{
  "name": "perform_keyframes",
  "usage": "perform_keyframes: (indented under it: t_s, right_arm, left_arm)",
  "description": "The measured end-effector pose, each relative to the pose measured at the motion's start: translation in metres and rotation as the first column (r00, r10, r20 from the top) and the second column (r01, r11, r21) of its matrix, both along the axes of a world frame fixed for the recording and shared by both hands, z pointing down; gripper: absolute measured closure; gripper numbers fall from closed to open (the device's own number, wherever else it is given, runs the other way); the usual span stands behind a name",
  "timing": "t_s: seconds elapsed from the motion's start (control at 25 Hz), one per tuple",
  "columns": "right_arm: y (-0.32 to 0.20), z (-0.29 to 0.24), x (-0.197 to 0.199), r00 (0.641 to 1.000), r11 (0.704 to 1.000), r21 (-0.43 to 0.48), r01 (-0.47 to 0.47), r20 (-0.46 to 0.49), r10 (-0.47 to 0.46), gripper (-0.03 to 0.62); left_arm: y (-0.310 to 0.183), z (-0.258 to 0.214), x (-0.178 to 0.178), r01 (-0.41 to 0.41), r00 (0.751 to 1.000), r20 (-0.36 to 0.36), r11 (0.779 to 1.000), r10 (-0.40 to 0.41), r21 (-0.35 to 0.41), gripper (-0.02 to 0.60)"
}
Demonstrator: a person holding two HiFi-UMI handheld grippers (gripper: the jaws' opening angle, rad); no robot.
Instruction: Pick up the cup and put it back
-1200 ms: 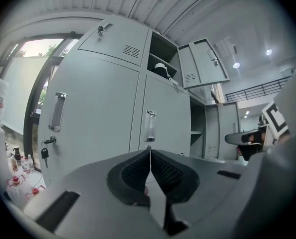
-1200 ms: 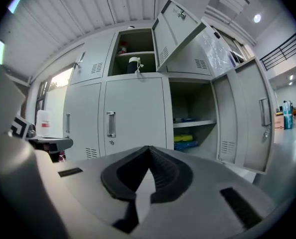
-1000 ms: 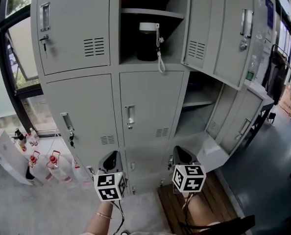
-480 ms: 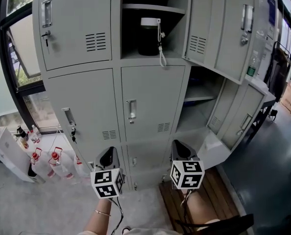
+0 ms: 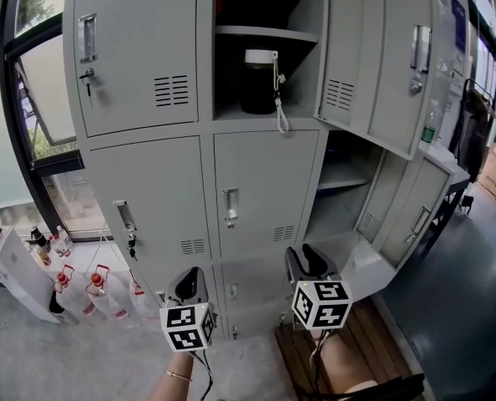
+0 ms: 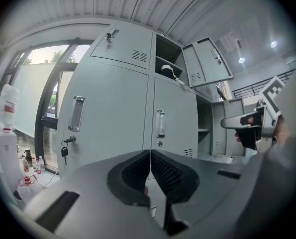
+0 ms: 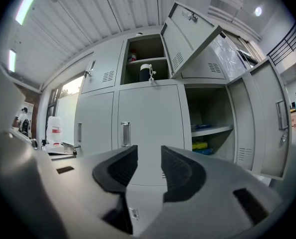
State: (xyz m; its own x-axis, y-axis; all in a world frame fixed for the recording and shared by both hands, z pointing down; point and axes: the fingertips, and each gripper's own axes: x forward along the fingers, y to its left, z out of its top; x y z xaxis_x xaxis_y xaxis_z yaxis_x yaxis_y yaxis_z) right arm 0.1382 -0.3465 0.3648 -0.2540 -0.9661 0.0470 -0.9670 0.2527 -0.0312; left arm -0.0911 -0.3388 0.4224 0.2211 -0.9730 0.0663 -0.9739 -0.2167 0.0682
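Observation:
A dark cup point(image 5: 259, 82) with a white lid and a white cord hanging from it stands in the open upper middle locker compartment; it also shows small in the right gripper view as the cup point(image 7: 145, 72) and in the left gripper view as the cup point(image 6: 167, 71). Both grippers hang low before the lockers, far below the cup. My left gripper point(image 5: 189, 283) is shut with nothing between its jaws. My right gripper point(image 5: 307, 263) has a gap between its jaws; they are opening and hold nothing.
Grey metal lockers point(image 5: 265, 190) fill the view, several doors swung open at the right point(image 5: 373, 65). Bottles point(image 5: 93, 286) and a white box point(image 5: 10, 270) sit on the floor at the left by a window. A wooden pallet point(image 5: 356, 341) lies at the lower right.
The view has shifted a little, so the lockers sit lower in the picture. Both grippers stay low in front of the lockers.

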Motion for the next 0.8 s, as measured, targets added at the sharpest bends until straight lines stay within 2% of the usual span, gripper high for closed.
perform_keyframes:
  t_s: [0.2, 0.36, 0.56, 0.8]
  right_arm:
    - [-0.007, -0.009, -0.006, 1.0, 1.0, -0.006, 0.018, 0.019, -0.018, 0.377]
    - [-0.014, -0.019, -0.012, 0.998, 0.999, -0.017, 0.045, 0.039, -0.044, 0.335]
    - [-0.027, -0.035, -0.02, 0.997, 0.997, -0.023, 0.074, 0.04, -0.073, 0.315]
    - [-0.039, -0.063, -0.033, 0.996, 0.996, 0.008, 0.093, 0.019, -0.093, 0.295]
  left_arm:
    - [0.0, 0.004, -0.006, 0.002, 1.0, -0.019, 1.0, -0.003, -0.014, 0.571]
    - [0.004, 0.004, -0.01, 0.003, 1.0, -0.009, 1.0, -0.003, -0.016, 0.571]
    - [0.009, 0.005, -0.013, 0.002, 1.0, 0.002, 1.0, -0.002, -0.027, 0.571]
    - [0.012, 0.005, -0.023, 0.016, 0.999, 0.034, 1.0, -0.016, -0.006, 0.571]
